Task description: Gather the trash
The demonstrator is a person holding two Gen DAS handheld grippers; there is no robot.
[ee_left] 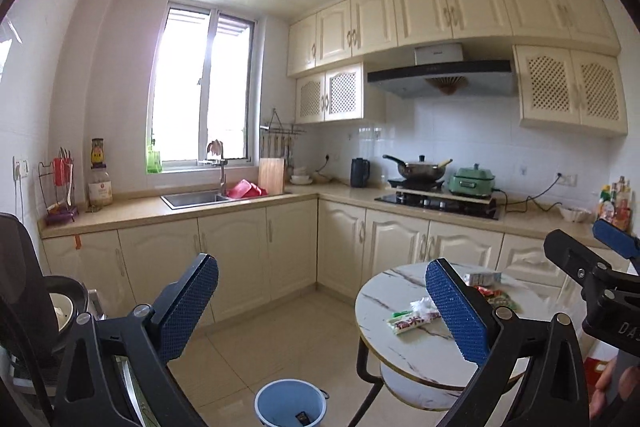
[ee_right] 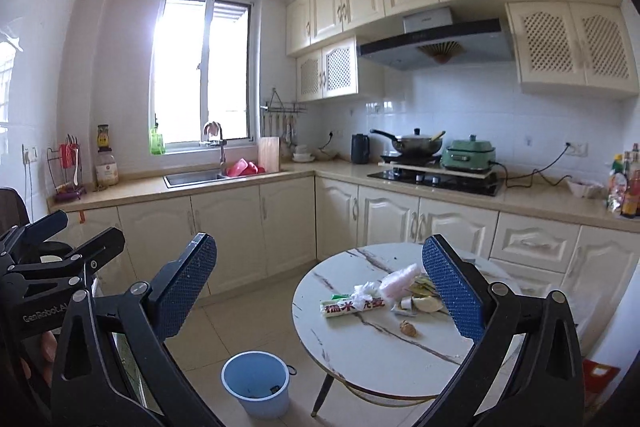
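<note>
Two hand-held grippers, side by side, face into a kitchen. The left gripper [ee_left: 322, 301] has its jaws spread wide with nothing between them; the right gripper [ee_right: 320, 283] is likewise fully spread and empty. On the floor just ahead of both stands a blue bucket [ee_right: 256, 383], upright, with a small dark item lying at its bottom. Beside it, to the right, is a round marble-topped table [ee_right: 360, 343] bearing the trash: a green-and-white wrapper [ee_right: 352, 307] printed with red characters, crumpled white plastic [ee_right: 370, 289], a pinkish bag [ee_right: 400, 277], a small brown scrap [ee_right: 408, 327] lying apart nearer the table's front edge, and further pieces partly hidden behind the right gripper's finger. Beyond runs an L-shaped counter [ee_right: 148, 187] with cream cabinets, a sink [ee_right: 194, 178] beneath the window [ee_right: 202, 71], and, along the right-hand wall, a hob carrying a wok [ee_right: 414, 143] and a green cooker [ee_right: 470, 153] under an extractor hood [ee_right: 434, 43].
</note>
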